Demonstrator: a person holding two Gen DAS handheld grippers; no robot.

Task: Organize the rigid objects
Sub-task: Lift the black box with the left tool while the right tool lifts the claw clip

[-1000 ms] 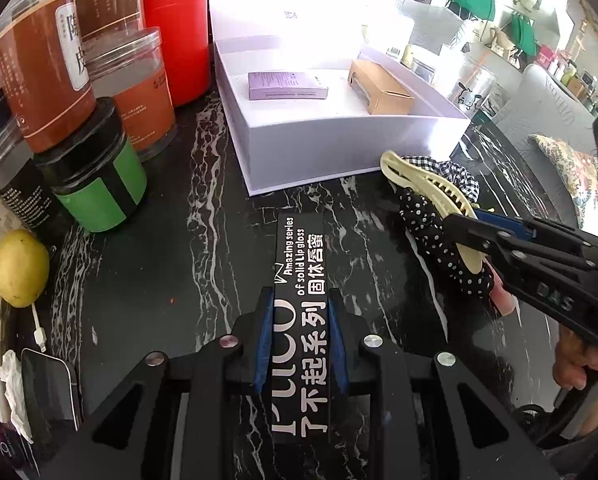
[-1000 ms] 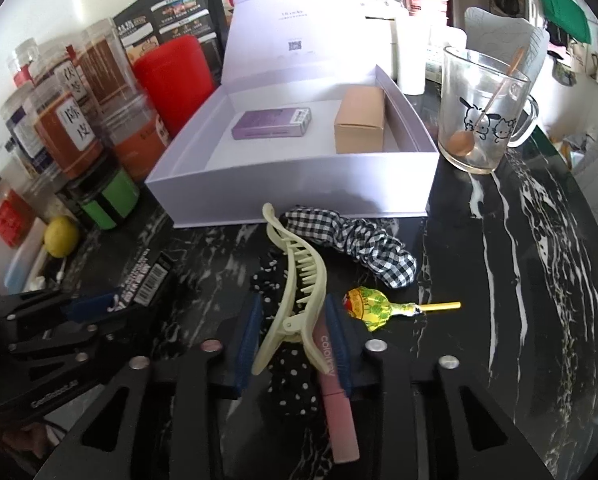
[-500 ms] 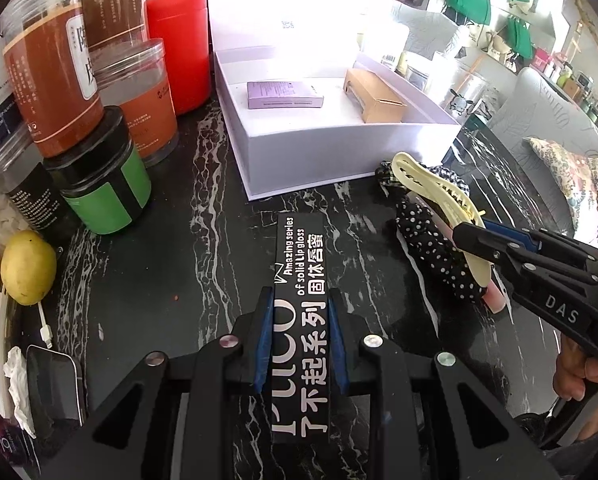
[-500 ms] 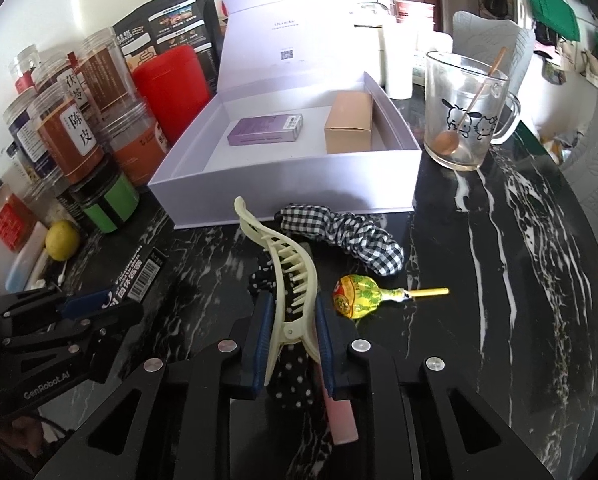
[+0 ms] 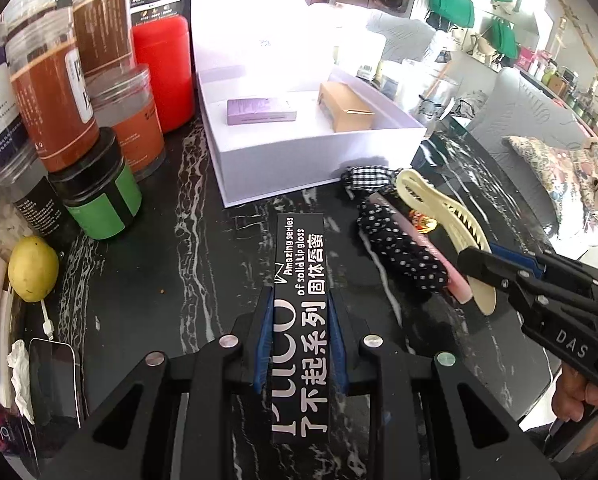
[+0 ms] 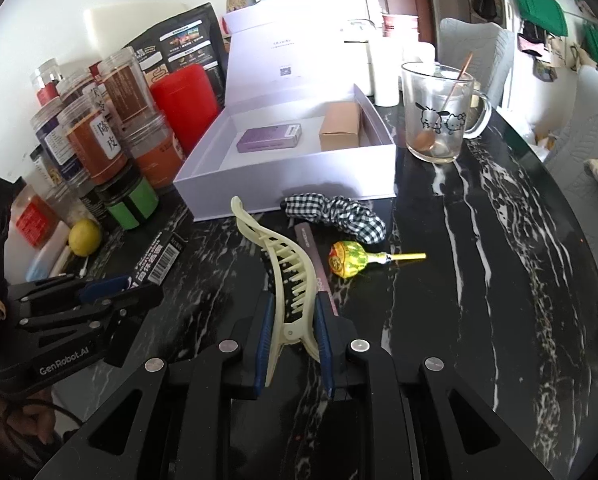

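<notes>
My left gripper (image 5: 299,316) is shut on a long black lip gloss box (image 5: 301,280) and holds it above the black marble table; the box also shows in the right wrist view (image 6: 159,260). My right gripper (image 6: 293,320) is shut on a cream hair claw clip (image 6: 283,268), lifted off the table; the clip also shows in the left wrist view (image 5: 443,224). An open lavender gift box (image 6: 291,168) stands ahead, holding a purple box (image 6: 269,138) and a tan carton (image 6: 339,126).
On the table lie a checked scrunchie (image 6: 335,212), a polka-dot scrunchie (image 5: 403,248), a pink tube (image 5: 439,256) and a lollipop (image 6: 349,260). Jars (image 5: 79,120) and a red canister (image 5: 163,72) crowd the left. A lemon (image 5: 33,268), a phone (image 5: 55,384), and a glass mug (image 6: 439,116) stand around.
My right gripper has closed on the hair clip and raised it off the scrunchie and tube. Both grippers have risen and pulled back a little; the left keeps the black box.
</notes>
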